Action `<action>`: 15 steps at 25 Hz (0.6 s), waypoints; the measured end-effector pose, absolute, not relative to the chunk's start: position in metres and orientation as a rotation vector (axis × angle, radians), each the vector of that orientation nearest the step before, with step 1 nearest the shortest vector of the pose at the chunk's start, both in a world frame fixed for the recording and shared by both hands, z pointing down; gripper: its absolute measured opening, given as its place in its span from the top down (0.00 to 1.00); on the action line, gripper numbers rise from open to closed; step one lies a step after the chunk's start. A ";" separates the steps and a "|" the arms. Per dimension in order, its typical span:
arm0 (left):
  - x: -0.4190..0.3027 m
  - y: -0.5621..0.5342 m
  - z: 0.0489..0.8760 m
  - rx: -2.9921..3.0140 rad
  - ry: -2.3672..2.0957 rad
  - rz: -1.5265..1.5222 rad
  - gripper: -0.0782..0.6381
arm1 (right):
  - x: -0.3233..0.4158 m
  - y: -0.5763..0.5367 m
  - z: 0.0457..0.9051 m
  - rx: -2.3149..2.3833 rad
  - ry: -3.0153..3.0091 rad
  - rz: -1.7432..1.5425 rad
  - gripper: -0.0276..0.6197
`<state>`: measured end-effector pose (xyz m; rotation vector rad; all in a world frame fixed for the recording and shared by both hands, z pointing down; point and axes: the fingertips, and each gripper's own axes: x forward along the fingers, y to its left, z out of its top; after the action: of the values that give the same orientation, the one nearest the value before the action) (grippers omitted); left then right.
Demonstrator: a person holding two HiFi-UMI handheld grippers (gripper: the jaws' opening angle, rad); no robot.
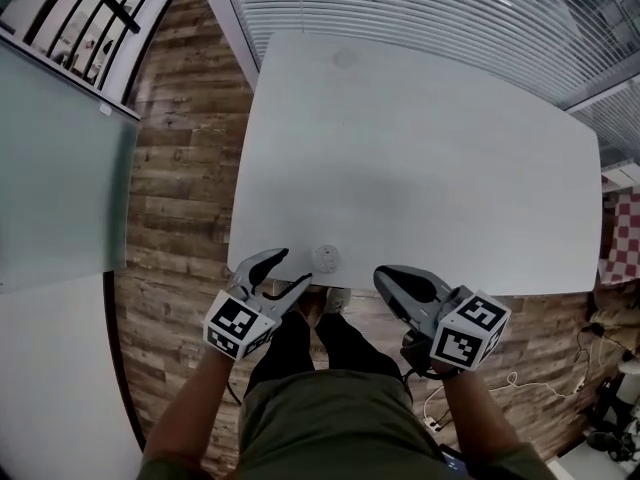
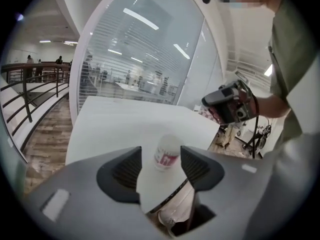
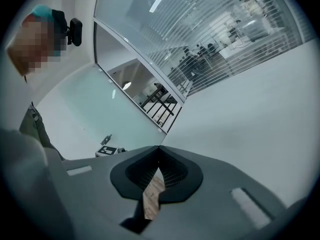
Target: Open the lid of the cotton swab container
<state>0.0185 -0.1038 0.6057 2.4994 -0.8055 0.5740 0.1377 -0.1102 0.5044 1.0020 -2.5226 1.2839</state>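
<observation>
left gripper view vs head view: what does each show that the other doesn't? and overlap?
Left gripper view only: the container's red-printed side label, seen between the left gripper's open jaws, untouched. Head view only: the container's round lid from above, near the table's front edge. Both: container, white table, shut right gripper.

You had bright, even light from strip lights; the desk carried faint shadows. Gripper views bulged inside dark rims; the left gripper blurred close up.
</observation>
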 end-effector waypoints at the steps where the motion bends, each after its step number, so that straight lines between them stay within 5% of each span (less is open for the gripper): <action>1: 0.021 -0.103 0.609 2.512 -0.787 0.586 0.57 | 0.136 -0.109 0.508 1.011 -2.512 1.293 0.94; 15: 0.049 -0.104 0.649 2.682 -0.668 0.884 0.47 | 0.132 -0.094 0.542 1.082 -2.418 1.367 0.94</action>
<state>0.0487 -0.1044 0.6489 2.6821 -0.6680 0.8835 0.1318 -0.0937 0.5416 1.0818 -2.4179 1.3673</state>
